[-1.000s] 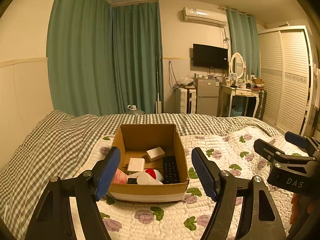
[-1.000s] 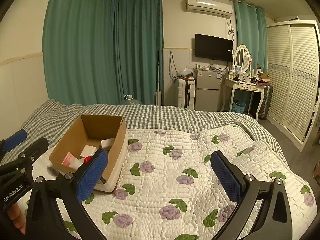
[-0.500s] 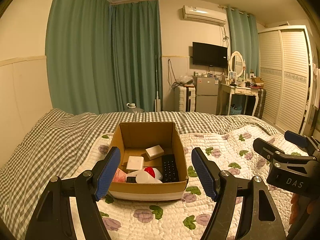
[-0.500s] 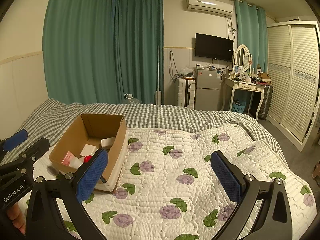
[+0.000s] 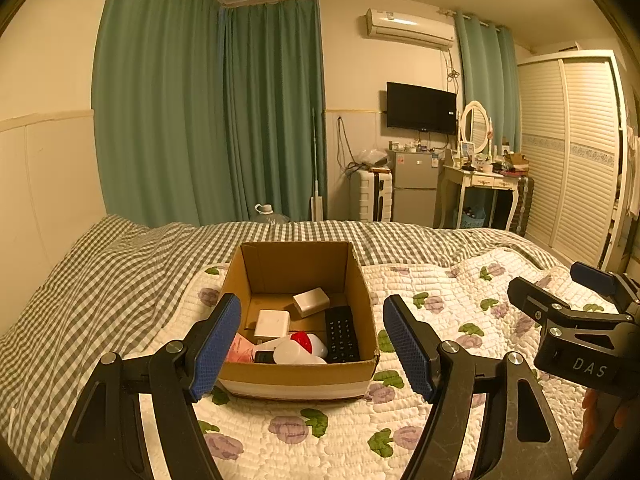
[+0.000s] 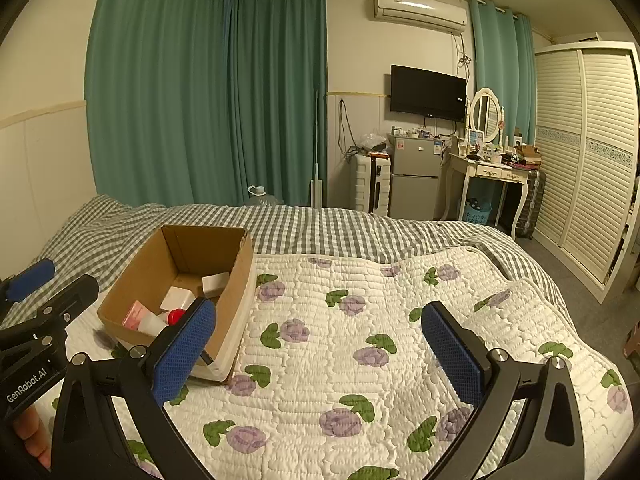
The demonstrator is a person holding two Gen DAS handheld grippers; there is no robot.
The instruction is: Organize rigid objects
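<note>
I hold my left gripper [image 5: 312,344] level before the one cardboard box [image 5: 298,376] on the bed [image 6: 400,320], jaws spread and holding nothing; my right gripper [image 6: 320,356] hovers beside it over the quilt, jaws likewise spread. Inside the box I count two white blocks [image 5: 272,323], one black remote [image 5: 341,334], one red-capped bottle [image 5: 298,350] and one pink packet [image 6: 136,314].

Bedroom: bed [image 6: 360,320], wardrobe [image 6: 592,152], TV [image 6: 428,88]
</note>
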